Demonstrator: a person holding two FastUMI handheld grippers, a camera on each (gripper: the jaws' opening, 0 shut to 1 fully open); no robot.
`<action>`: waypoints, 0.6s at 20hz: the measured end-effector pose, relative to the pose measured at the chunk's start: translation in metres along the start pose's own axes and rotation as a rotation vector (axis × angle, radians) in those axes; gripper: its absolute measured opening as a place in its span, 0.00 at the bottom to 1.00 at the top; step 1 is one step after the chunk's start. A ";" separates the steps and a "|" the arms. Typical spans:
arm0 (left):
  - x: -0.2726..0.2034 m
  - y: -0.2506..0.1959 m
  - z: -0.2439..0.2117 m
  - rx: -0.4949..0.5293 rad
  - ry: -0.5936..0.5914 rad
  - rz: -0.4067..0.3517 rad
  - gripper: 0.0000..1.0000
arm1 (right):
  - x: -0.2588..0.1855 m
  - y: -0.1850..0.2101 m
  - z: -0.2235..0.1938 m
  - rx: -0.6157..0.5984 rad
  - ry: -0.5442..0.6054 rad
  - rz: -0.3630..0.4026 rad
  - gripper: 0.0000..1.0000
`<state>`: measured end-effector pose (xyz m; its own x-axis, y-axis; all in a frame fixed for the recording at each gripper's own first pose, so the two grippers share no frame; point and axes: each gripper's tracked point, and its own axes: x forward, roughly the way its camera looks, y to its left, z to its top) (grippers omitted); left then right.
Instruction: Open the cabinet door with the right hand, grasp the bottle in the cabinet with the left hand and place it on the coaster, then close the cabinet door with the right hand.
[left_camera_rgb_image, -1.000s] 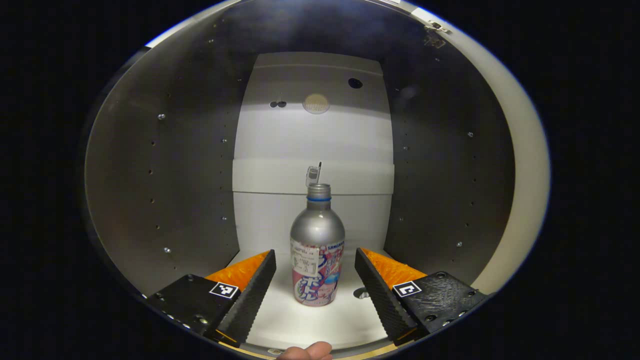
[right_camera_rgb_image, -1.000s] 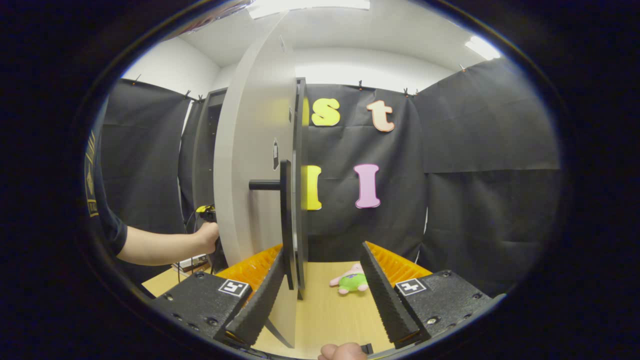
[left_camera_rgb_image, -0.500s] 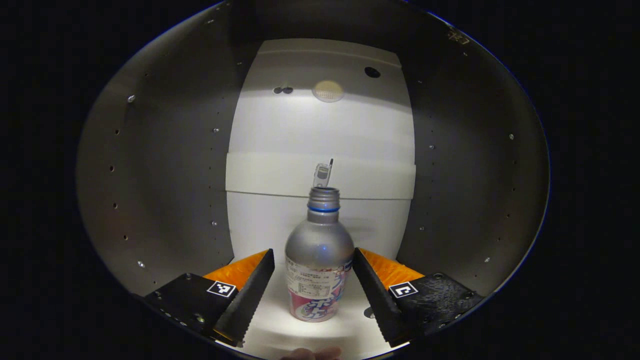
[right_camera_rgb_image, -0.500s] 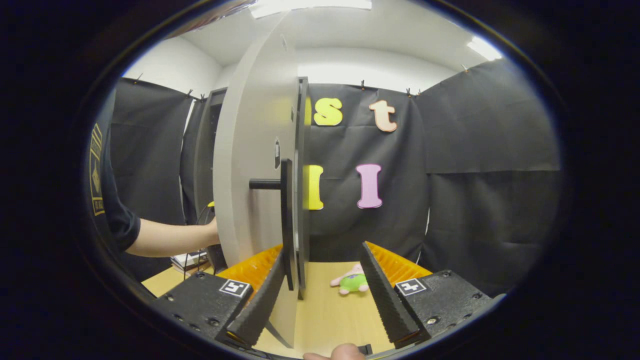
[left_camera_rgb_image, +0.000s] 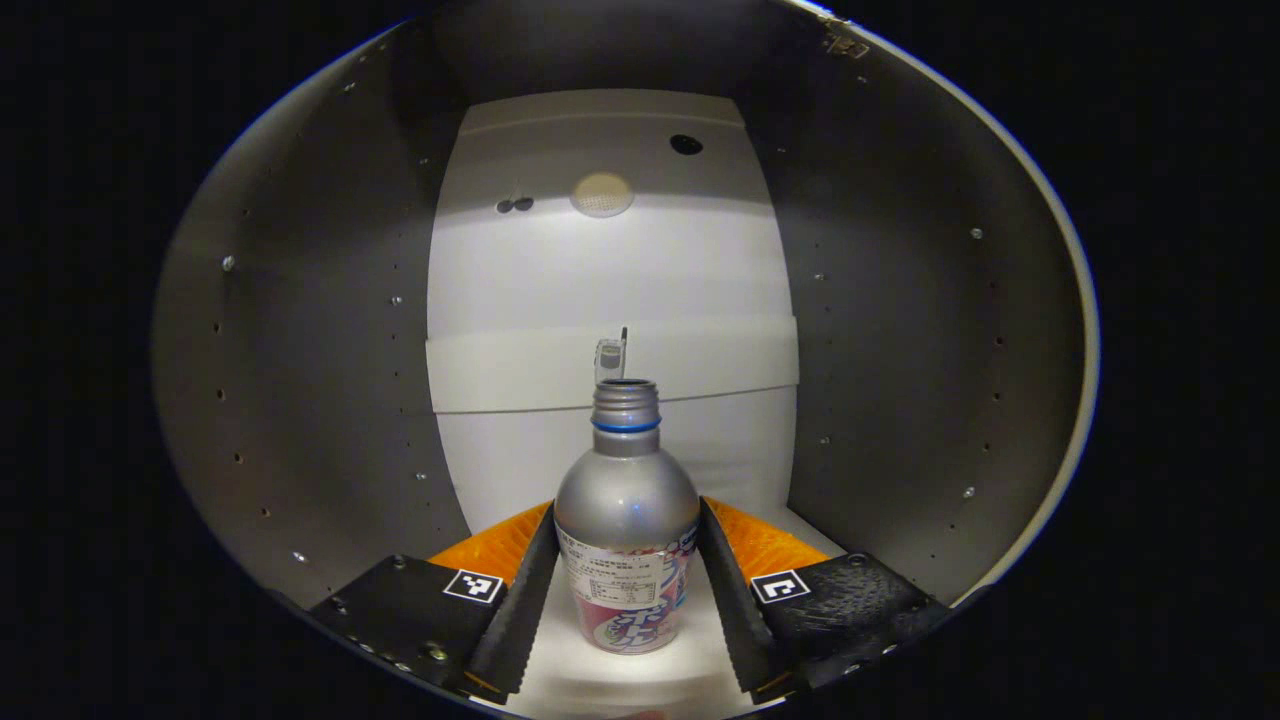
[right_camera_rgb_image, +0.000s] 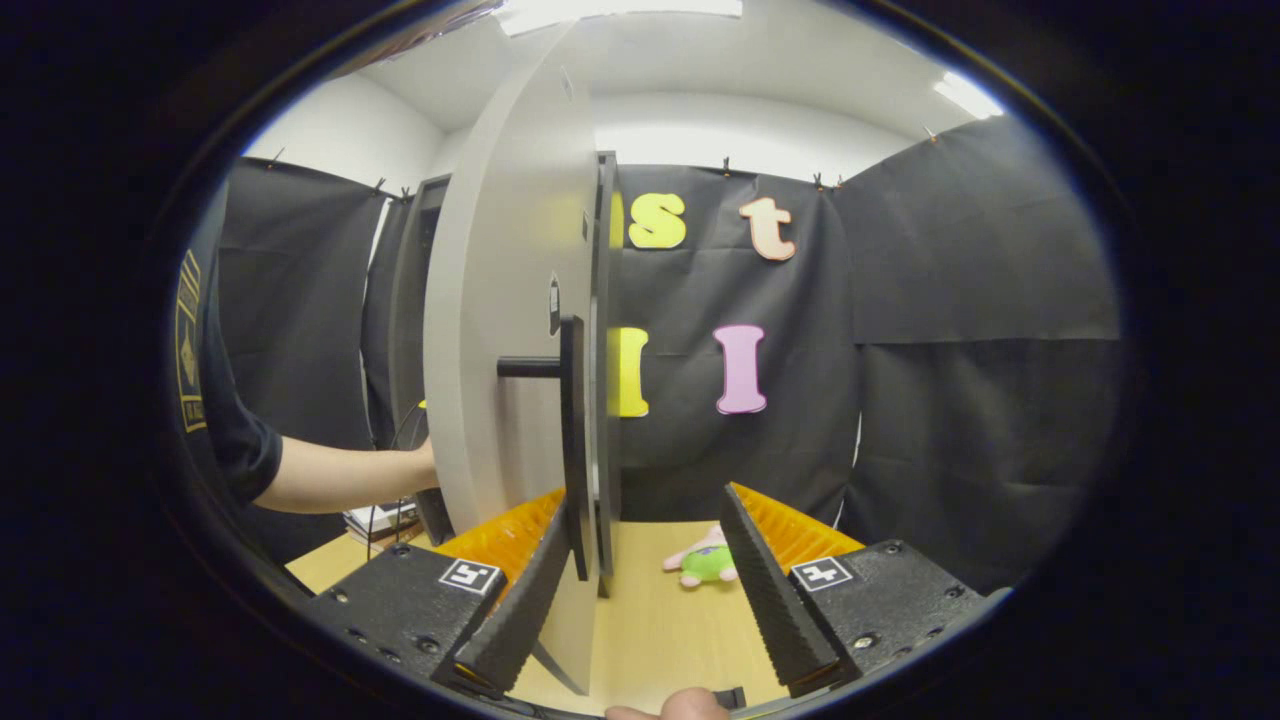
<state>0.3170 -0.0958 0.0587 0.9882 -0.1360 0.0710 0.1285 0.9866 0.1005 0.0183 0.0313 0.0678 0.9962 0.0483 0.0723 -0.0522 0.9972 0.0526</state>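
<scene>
Bottle (left_camera_rgb_image: 626, 545): upright on the cabinet floor (left_camera_rgb_image: 690, 660), between the fingers of the left hand-held gripper (left_camera_rgb_image: 625, 585). Fingers close beside the label on both sides; contact not confirmable, so grip state cannot be told. Fingers set low on the body, probably to clamp the widest, straightest part and avoid the narrow open neck.

Right hand-held gripper (right_camera_rgb_image: 640, 585): spread, pinching nothing. One finger beside the edge of the cabinet door (right_camera_rgb_image: 500, 330), below the door handle (right_camera_rgb_image: 570, 440), apparently stationed there to keep the door swung wide for the reach inside. Plush toy (right_camera_rgb_image: 705, 560) on the bench (right_camera_rgb_image: 650, 630) beyond.
</scene>
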 end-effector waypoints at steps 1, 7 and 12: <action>-0.007 -0.003 0.006 0.000 -0.016 -0.009 0.75 | 0.000 0.000 0.000 0.002 0.004 0.005 0.88; -0.068 -0.006 0.024 -0.048 -0.028 -0.032 0.75 | 0.001 0.000 0.000 -0.013 0.009 0.023 0.91; -0.125 0.015 0.039 -0.064 -0.043 -0.005 0.65 | 0.003 0.000 -0.001 0.007 0.006 0.046 0.92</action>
<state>0.1926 -0.0680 0.0905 0.9831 -0.1438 0.1132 0.1403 0.9894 0.0379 0.0209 0.0317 0.0674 0.9932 0.0942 0.0691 -0.0982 0.9936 0.0562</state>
